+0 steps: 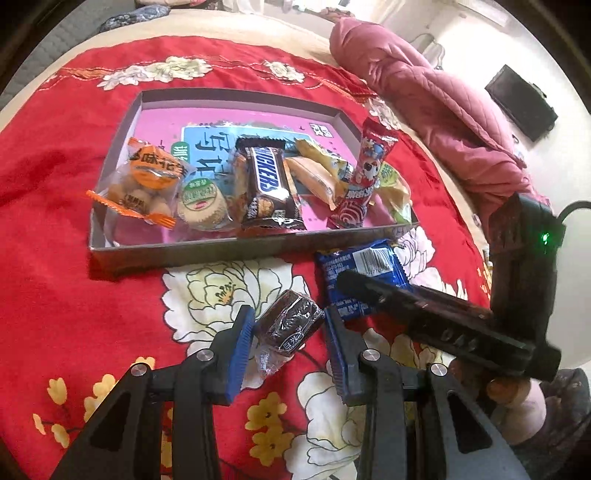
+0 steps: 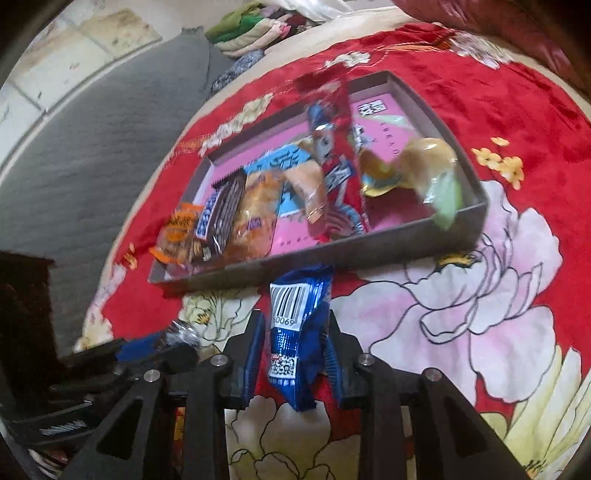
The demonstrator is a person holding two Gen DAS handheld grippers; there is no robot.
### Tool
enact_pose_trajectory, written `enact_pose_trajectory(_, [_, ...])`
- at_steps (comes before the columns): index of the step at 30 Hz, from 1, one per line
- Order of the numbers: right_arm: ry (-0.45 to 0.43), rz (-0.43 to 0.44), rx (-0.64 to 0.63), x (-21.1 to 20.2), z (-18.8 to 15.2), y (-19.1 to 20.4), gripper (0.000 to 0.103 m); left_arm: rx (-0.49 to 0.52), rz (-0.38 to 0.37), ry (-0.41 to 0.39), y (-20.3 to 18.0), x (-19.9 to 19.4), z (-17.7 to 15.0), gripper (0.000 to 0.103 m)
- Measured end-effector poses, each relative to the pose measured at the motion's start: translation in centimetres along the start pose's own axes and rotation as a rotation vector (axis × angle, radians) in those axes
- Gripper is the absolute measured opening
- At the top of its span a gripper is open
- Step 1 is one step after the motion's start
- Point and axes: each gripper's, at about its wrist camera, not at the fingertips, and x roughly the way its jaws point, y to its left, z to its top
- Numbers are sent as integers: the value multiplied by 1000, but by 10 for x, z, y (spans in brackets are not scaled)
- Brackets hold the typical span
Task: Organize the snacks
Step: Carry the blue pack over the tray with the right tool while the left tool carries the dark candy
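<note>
Snacks, assorted, wrapped; most lie in a shallow grey cardboard box point(image 1: 236, 249) with a pink printed floor, set on a red bedspread point(image 1: 55, 229) with large white and yellow flowers.

Box contents, largest first: upright red tube-shaped packet point(image 1: 364, 177) with a cartoon figure, leaning at the right end; brown Snickers bar point(image 1: 267, 184) near the middle; orange-trimmed clear bag of round biscuits point(image 1: 144, 181) at the left end; yellow-wrapped cakes point(image 1: 314, 175) between bar and red packet; round green-labelled pastry point(image 1: 201, 205) beside the biscuit bag.

Outside the box, just in front of its near wall:
- Blue foil packet point(image 2: 295, 325), barcode side up, pinched between the pads of the right gripper point(image 2: 293, 354), which is clenched on it.
- Dark round cake in clear wrap point(image 1: 290, 321), clamped between the blue ribbed pads point(image 1: 243, 343) of the left gripper point(image 1: 290, 332).

Left wrist view alone shows a heaped pink quilt point(image 1: 424, 107) beyond the bed and the right gripper's black body over the blue packet. Right wrist view, blurred, alone shows a grey floor mat point(image 2: 92, 155) and folded clothes point(image 2: 258, 26).
</note>
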Motion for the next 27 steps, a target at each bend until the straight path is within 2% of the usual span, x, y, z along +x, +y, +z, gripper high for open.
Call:
enact_pose_trajectory(2, [-5,-18,-25,1,0,5,29,-5,4,-8,1,-3,1,39])
enact_pose_trajectory(3, [-20,-27,-45,-1,0,9,25,-8,6,-13,2,-4,2,39])
enact_pose_trajectory(10, [-145,-71,-148,-27,2,29,23,-28,9,-51,7,-18,9,39])
enact_pose_trajectory(27, [-278,-34,-117,-49,29,31,23,-48,89,-123,16,-36,35,39])
